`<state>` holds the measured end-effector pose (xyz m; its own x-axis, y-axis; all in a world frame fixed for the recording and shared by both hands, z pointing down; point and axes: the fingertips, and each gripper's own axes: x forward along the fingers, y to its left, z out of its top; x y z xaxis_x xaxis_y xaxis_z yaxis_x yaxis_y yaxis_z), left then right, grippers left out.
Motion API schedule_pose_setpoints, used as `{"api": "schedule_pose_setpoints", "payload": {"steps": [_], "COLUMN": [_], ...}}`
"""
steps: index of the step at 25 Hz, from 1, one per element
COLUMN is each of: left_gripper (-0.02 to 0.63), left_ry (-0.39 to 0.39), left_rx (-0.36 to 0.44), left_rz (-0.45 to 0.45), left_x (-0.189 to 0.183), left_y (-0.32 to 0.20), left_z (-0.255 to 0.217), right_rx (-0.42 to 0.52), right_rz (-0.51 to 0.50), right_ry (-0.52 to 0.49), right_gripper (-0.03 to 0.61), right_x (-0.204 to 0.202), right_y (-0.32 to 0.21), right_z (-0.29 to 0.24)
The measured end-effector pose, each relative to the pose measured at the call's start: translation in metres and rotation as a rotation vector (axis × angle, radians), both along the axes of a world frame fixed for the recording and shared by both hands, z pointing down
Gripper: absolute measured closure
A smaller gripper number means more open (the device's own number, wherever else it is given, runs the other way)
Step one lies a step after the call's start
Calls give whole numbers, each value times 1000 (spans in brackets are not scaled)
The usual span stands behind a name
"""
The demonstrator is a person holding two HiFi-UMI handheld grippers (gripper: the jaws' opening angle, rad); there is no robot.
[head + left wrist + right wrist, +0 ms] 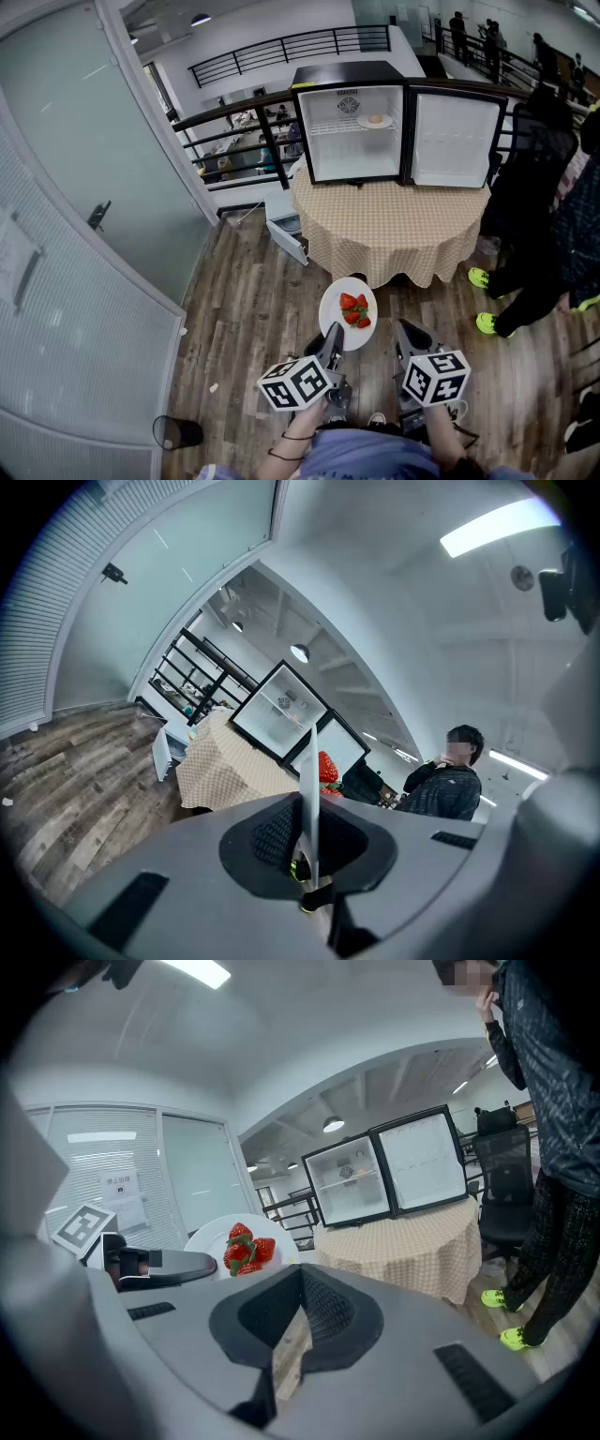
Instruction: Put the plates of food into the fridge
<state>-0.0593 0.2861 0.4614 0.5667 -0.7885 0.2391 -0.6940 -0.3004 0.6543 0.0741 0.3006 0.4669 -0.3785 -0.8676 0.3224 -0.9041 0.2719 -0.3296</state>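
A white plate (341, 305) of strawberries (355, 310) hangs over the wooden floor, short of the table. My left gripper (334, 336) is shut on its near rim. In the left gripper view the plate (310, 780) stands edge-on between the jaws, with the strawberries (327, 766) behind it. My right gripper (406, 330) is beside it on the right, shut and holding nothing; in its own view the plate (211, 1234) and strawberries (246, 1249) lie to the left. The black mini fridge (349, 131) stands open on the table, with another plate of food (375, 120) on its shelf.
The fridge door (455, 139) swings out to the right. The round table (394, 230) has a checked cloth. A person (539, 216) in dark clothes stands at its right. A white box (286, 234) lies left of the table. A glass wall (84, 187) runs along the left.
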Motion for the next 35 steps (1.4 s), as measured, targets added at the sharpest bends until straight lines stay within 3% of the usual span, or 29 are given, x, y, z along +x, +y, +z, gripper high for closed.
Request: {"api": "schedule_pose_setpoints", "payload": {"steps": [16, 23, 29, 35], "left_gripper": [588, 588, 588, 588], "left_ry": [-5, -19, -11, 15], "left_rx": [-16, -26, -50, -53], "left_rz": [-12, 2, 4, 28], "left_x": [42, 52, 41, 24], "left_y": [-28, -47, -97, -181], "left_z": [8, 11, 28, 25], "right_rx": [-19, -17, -46, -51], "right_rz": [-29, -57, -46, -16], "right_ry": [-49, 4, -14, -20], "right_gripper": [561, 561, 561, 561], "right_x": [35, 34, 26, 13], "right_y": [-39, -63, -110, -190], "right_z": [13, 18, 35, 33]}}
